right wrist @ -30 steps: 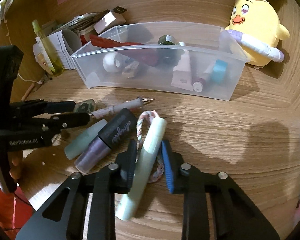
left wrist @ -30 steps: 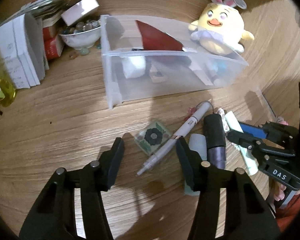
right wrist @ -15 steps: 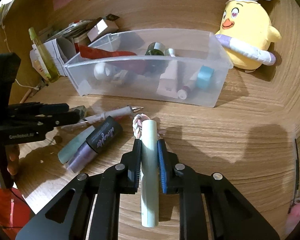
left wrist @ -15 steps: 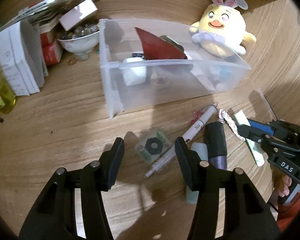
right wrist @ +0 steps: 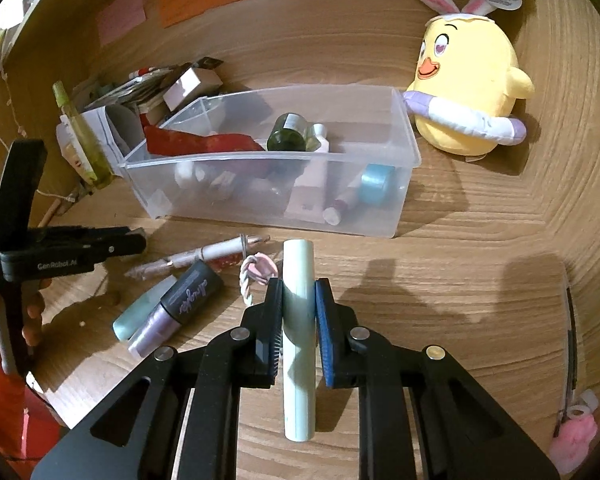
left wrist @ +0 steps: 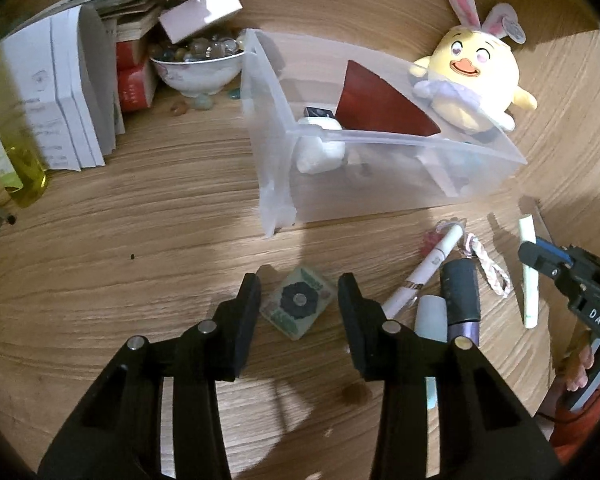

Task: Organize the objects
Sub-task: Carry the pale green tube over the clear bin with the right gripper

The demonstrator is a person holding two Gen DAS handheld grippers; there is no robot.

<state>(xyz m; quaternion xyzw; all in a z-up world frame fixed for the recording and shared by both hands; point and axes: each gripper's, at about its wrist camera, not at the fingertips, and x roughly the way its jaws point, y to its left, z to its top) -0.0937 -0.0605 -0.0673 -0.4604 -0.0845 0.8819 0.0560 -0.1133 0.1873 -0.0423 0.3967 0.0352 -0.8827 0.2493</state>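
My right gripper (right wrist: 298,300) is shut on a pale green tube (right wrist: 297,320) and holds it above the table; it also shows in the left wrist view (left wrist: 529,272). My left gripper (left wrist: 298,300) is open, its fingers on either side of a small green square tile (left wrist: 299,305) with a dark flower. A clear plastic bin (right wrist: 400,184) holds a red case, a dark jar, tubes and a blue roll. A white pen (right wrist: 216,254), a dark-capped purple tube (right wrist: 176,304), a light blue tube (right wrist: 140,308) and a pink braided cord (right wrist: 252,276) lie in front of the bin.
A yellow chick plush (right wrist: 468,92) sits right of the bin. Books, boxes and a bowl of stones (left wrist: 198,64) crowd the back left. A yellow-green bottle (right wrist: 80,136) stands by them. A pink object (right wrist: 572,436) lies at the right edge.
My right gripper closed on the pale green tube and lifted it off the table. My left gripper moved so the green tile lies between its fingers.
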